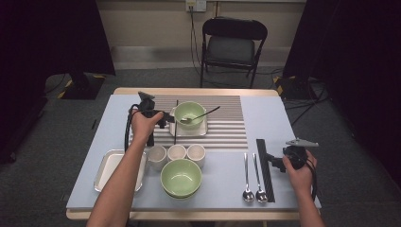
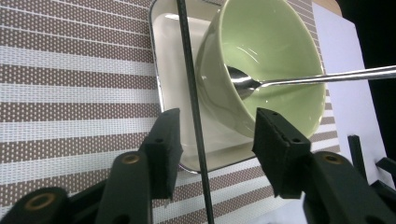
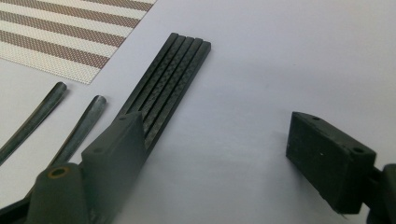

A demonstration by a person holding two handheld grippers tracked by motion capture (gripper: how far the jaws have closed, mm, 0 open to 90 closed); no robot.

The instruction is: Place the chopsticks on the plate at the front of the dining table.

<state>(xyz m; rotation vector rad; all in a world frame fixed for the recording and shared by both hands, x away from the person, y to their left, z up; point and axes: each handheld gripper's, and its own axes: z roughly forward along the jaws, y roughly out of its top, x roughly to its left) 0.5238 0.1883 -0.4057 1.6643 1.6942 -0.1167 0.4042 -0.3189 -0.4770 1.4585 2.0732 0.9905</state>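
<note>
A green bowl (image 1: 190,114) (image 2: 266,51) stands on a white square plate (image 1: 173,124) (image 2: 173,56) on the striped placemat (image 1: 227,123). A metal spoon (image 1: 201,116) (image 2: 299,79) rests in it, handle out over the rim. A single black chopstick (image 1: 175,124) (image 2: 191,93) lies just left of the bowl, across the plate's edge. My left gripper (image 1: 166,120) (image 2: 217,135) is open astride that chopstick, pads clear of it. My right gripper (image 1: 270,161) (image 3: 215,140) is open and low beside a bundle of black chopsticks (image 1: 265,168) (image 3: 163,88), gripping nothing.
Three white cups (image 1: 177,152) stand in a row near a stack of green bowls (image 1: 181,177). A white tray (image 1: 109,168) lies front left. Two spoons (image 1: 252,177) (image 3: 56,121) lie left of the chopstick bundle. A folding chair (image 1: 232,45) stands beyond the table.
</note>
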